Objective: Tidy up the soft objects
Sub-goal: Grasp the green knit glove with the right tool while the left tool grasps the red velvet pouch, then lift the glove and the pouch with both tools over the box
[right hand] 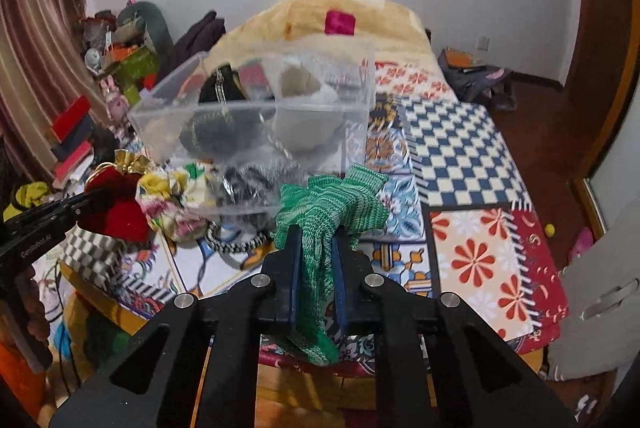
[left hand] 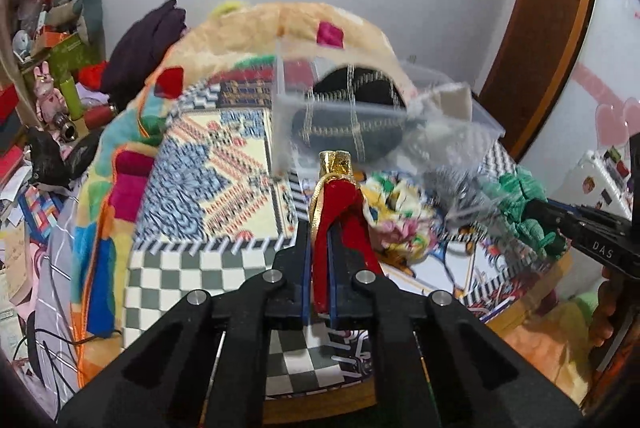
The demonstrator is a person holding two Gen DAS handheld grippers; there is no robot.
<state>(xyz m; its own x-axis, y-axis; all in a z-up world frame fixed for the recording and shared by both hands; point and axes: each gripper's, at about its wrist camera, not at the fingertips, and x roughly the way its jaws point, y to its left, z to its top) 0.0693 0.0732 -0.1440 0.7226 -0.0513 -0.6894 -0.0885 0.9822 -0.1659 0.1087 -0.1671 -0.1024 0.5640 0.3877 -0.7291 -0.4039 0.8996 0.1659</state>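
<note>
My left gripper [left hand: 322, 228] is shut on a red velvet pouch [left hand: 340, 204] with a gold top, held above the bed; it also shows in the right wrist view [right hand: 114, 204]. My right gripper [right hand: 316, 240] is shut on a green knitted cloth [right hand: 332, 204], which also shows in the left wrist view [left hand: 524, 204]. A clear plastic box [right hand: 256, 116] stands on the bed ahead of both grippers and holds a black pouch [right hand: 216, 124] and a beige soft item [right hand: 308, 120]. A floral cloth [right hand: 172, 200] and a clear bag with dark fabric [right hand: 248, 188] lie in front of the box.
A patterned quilt [right hand: 460, 148] covers the bed, with a folded plush blanket [right hand: 320, 12] at its head. Cluttered shelves with boxes and toys [left hand: 52, 68] stand on the left. A wooden door [left hand: 540, 28] is on the right. A bag [right hand: 476, 76] lies on the floor.
</note>
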